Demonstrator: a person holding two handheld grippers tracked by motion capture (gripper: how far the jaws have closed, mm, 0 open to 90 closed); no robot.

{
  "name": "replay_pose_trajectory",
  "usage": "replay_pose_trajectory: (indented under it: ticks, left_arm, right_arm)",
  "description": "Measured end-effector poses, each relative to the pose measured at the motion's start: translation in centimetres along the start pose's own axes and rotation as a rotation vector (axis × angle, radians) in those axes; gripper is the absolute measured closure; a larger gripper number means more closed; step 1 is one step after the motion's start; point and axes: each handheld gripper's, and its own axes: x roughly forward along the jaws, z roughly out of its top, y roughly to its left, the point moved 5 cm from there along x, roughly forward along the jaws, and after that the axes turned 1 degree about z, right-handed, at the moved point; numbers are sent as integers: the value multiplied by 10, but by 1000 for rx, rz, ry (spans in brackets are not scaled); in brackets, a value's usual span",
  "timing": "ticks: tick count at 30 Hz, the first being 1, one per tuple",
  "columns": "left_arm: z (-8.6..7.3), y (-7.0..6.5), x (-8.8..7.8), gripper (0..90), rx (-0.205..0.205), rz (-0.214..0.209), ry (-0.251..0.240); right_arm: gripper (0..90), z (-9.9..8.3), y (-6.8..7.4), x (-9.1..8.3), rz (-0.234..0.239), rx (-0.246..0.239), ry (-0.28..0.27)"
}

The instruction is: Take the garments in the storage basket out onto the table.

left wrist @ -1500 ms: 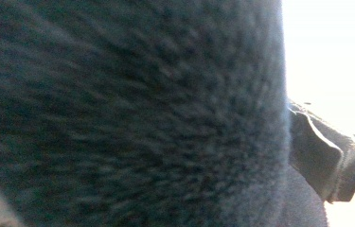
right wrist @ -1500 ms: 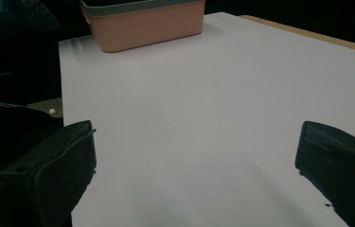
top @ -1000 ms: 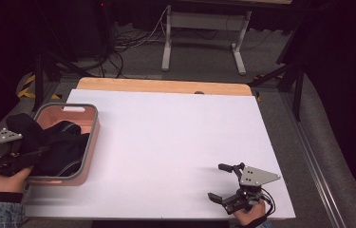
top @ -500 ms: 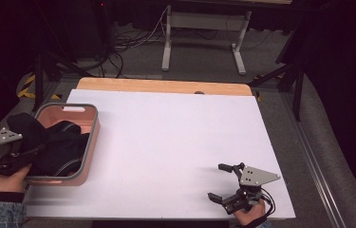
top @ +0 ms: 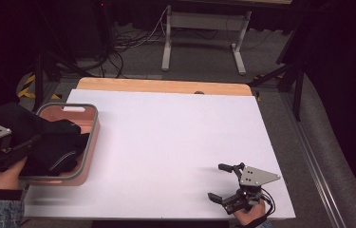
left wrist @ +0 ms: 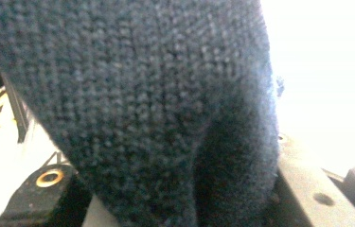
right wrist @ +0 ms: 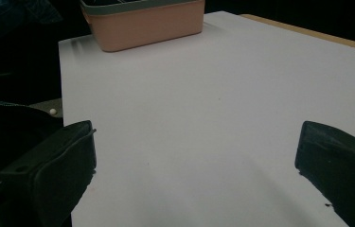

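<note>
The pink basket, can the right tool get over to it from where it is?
Probably yes. The right tool rests open at the table's near right corner, and bare white tabletop lies between it and the pink basket at the left edge. It is a long way across, though, and the left tool is already there with the dark cloth.

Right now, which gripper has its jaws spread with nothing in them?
The right gripper, at the table's near right corner: jaws wide apart over bare white surface. The left gripper is at the bin, closed on the dark knit cloth.
</note>
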Motion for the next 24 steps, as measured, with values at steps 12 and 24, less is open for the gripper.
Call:
replay_pose_trajectory:
  ticks: [12,24]
  left_arm:
    - [32,-9,-17,685,27,-17,-98]
    - [64,-13,-36,689,52,-18,-169]
  right_arm:
    - [4,0,0,-1,-1,-2,0]
    - [4,0,1,-1,1,-4,0]
